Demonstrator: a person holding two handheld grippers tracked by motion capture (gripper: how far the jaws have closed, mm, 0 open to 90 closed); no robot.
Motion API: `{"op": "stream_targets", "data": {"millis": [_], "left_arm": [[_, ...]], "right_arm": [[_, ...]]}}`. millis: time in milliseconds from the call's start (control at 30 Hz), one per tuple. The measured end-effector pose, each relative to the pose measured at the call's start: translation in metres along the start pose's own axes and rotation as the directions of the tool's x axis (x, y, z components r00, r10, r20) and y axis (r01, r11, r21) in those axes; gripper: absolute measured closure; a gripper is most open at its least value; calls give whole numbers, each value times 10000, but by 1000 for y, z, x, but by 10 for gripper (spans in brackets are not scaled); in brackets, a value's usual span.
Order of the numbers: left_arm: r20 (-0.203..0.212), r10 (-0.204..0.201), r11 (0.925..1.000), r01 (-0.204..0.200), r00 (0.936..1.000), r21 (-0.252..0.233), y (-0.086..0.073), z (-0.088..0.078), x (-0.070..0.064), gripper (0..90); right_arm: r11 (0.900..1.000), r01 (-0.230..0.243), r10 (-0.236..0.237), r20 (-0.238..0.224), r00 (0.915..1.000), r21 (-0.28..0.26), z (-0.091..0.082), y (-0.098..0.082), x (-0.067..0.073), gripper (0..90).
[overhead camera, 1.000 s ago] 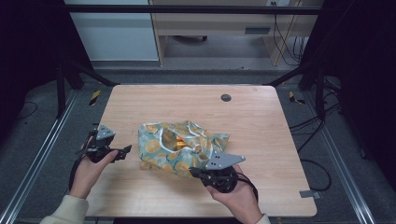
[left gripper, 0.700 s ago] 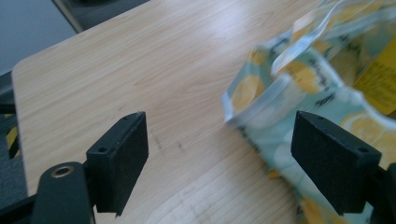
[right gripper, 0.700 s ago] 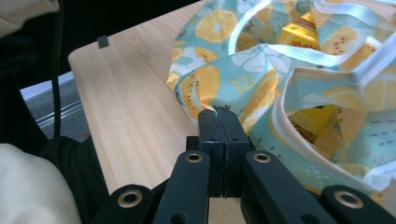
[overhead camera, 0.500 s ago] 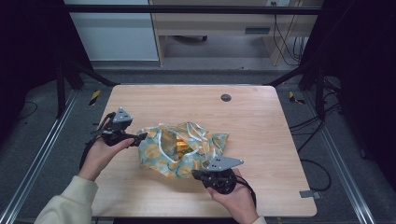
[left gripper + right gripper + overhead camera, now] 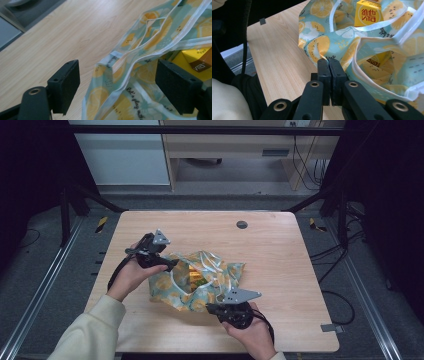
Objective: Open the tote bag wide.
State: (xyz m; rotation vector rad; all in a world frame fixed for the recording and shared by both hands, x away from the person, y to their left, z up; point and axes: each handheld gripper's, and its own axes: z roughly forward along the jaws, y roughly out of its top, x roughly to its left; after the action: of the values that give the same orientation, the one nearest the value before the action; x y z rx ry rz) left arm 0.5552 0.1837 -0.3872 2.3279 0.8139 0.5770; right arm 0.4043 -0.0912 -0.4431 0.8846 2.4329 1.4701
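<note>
Thin fabric may slip from our right gripper, pinched shut on the near edge of the bag at the table centre. Our left gripper stands wide around its far-left rim, not pressing. Inside lie yellow drink cartons.

Soft lemon-print fabric bag lying mid-tabletop

On the pale wooden tabletop, the bag holds a yellow drink carton. The left gripper sits at its 10 o'clock edge, the right gripper at 5 o'clock. A small round dark grommet lies toward 1 o'clock, well apart.
</note>
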Motion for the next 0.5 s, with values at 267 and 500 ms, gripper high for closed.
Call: {"op": "stream_targets", "data": {"millis": [267, 500], "left_arm": [[48, 311, 9994, -312, 9995, 155, 4, 7, -9, 732], [517, 253, 9952, -203, 9983, -957, -5, -29, -18, 887]], "right_arm": [[10000, -69, 69, 66, 10000, 7, 0, -2, -1, 881], [9998, -219, 220, 207, 9995, -39, -1, -5, -5, 867]]}}
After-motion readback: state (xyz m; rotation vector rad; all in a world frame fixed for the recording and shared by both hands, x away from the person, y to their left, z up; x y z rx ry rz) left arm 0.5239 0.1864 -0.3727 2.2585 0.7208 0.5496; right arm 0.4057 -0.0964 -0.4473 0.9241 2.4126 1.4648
